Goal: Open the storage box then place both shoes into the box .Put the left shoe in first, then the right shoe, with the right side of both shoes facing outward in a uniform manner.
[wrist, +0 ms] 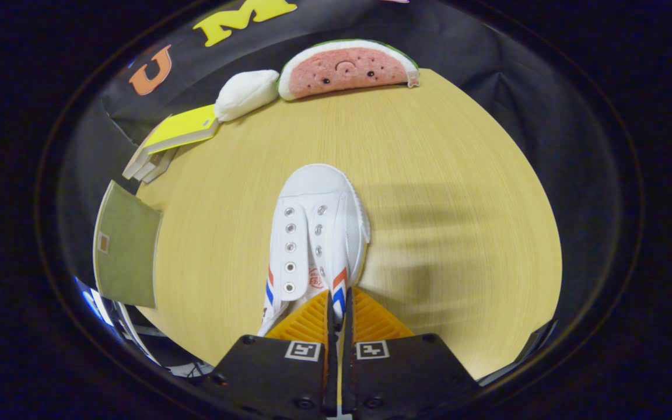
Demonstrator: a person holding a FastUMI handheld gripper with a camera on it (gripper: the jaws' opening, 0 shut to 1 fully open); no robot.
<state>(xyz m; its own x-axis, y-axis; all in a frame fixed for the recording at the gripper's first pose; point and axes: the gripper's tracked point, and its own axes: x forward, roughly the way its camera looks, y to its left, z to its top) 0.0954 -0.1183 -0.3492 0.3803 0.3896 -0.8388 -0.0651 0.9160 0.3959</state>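
**A:** Gripper view: your claw (338,303) is clamped on the white shoe (312,233). The two orange fingers (307,321) are nearly together, with a thin strip of the shoe's collar, by the red and blue stripes, pinched between them. Both press on it as far as I can see.

**B:** And where's the shoe sitting?

**A:** Roughly mid-desk (458,175), toe pointing away from your claw and heel end at the fingertips. No laces in it, just open eyelets. Can't tell if the sole is resting on the desk or a bit lifted.

**B:** What's around the shoe?

**A:** Well beyond the toe, at the far edge of the desk, there's a watermelon-slice plush (347,70). Just left of that, touching or almost touching it, is a white soft lump (247,93), could be another plush. Far-left of the shoe is a yellow-covered book (181,129) on a small stack, hanging over the desk edge. Straight left of the shoe, off the desk edge, is an olive-green flat panel (129,251) with a small tag. It might be the storage box or its lid, I can't tell.
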